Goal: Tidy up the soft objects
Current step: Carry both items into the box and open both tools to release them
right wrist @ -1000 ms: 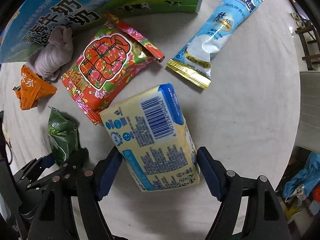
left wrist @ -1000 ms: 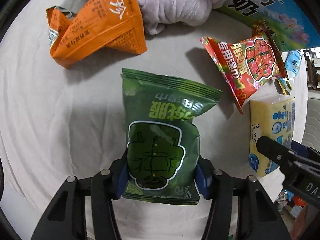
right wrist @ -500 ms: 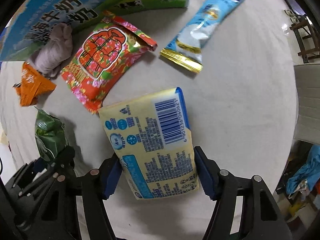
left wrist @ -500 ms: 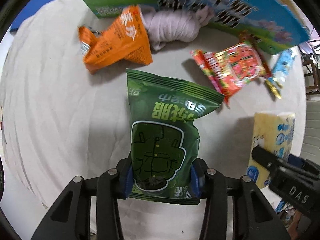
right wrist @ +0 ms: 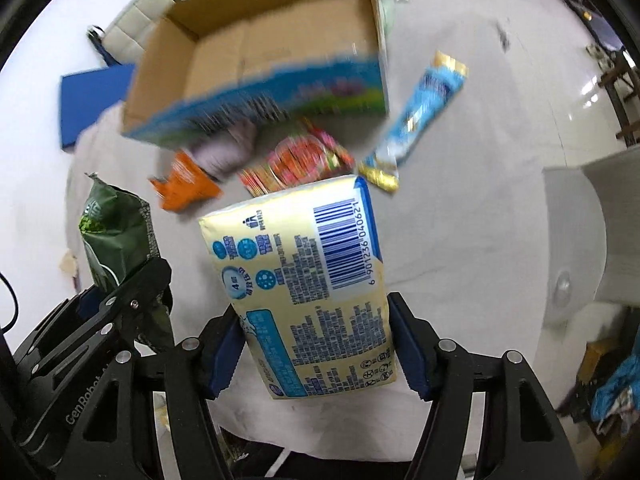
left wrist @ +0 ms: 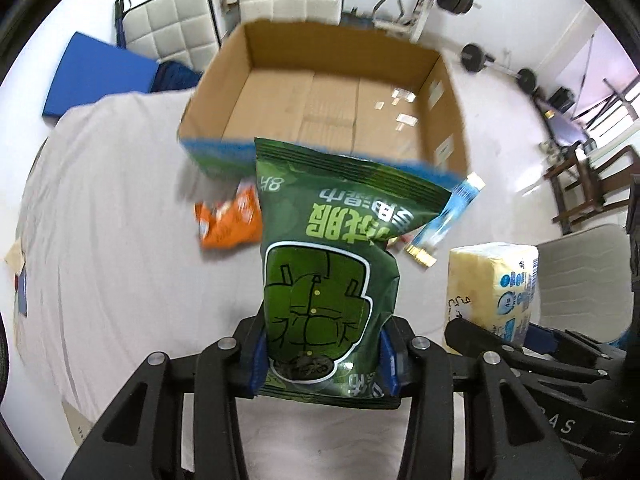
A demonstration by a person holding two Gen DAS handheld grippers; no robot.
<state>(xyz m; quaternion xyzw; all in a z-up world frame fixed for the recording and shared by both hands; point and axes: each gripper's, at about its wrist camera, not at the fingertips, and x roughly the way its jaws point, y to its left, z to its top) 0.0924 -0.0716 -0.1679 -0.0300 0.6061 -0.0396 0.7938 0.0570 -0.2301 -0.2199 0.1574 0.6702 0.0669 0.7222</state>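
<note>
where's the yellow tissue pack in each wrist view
Left wrist: yellow tissue pack at the right edge, beside the green packet.
Right wrist: centre, clamped between the right gripper pads.
Shared landmark: the open cardboard box behind, top centre in both.

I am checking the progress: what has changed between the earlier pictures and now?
Both packs were lifted off the table. The left gripper raised the green pack; the right gripper, open a second ago, closed its jaws on the yellow tissue pack and raised it. The open cardboard box is now in view. The orange pack and blue sachet stayed on the table.
</note>
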